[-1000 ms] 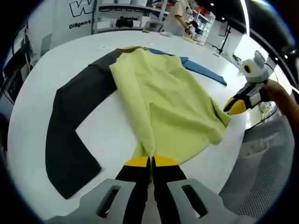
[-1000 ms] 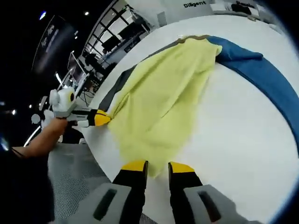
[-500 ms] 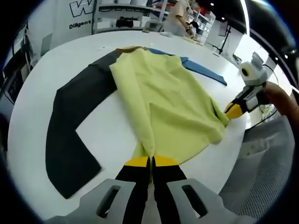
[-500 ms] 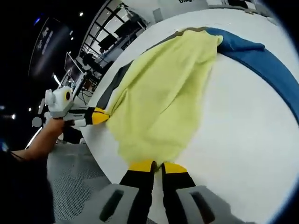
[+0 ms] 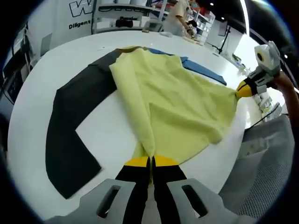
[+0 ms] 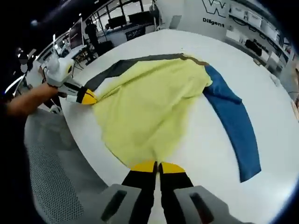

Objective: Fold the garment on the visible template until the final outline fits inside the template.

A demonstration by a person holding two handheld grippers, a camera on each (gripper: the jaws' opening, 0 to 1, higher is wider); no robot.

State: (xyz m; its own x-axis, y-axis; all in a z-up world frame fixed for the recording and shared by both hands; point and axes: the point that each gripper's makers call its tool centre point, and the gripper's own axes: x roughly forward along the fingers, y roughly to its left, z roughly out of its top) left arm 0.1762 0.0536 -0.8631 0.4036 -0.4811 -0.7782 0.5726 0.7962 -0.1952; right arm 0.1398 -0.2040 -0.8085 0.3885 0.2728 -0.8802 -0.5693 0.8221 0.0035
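**Both grippers pinching the yellow garment's hem**

Left gripper view: left gripper with jaws pressed together on the near hem of the yellow garment, cloth caught between the yellow tips. Garment body spreading forward from the jaws across the white table. Black sleeve curving off to the left of the jaws, flat on the table. Blue sleeve peeking out beyond the yellow cloth, ahead and to the right. Right gripper far to the right of the jaws, tip at another hem corner, lifted and stretched out.

Right gripper view: right gripper with jaws pressed together, nipping the yellow garment's near edge. Blue sleeve stretching off to the right of the jaws. Black sleeve lying beyond the cloth, ahead and left. Left gripper at the cloth's left corner.
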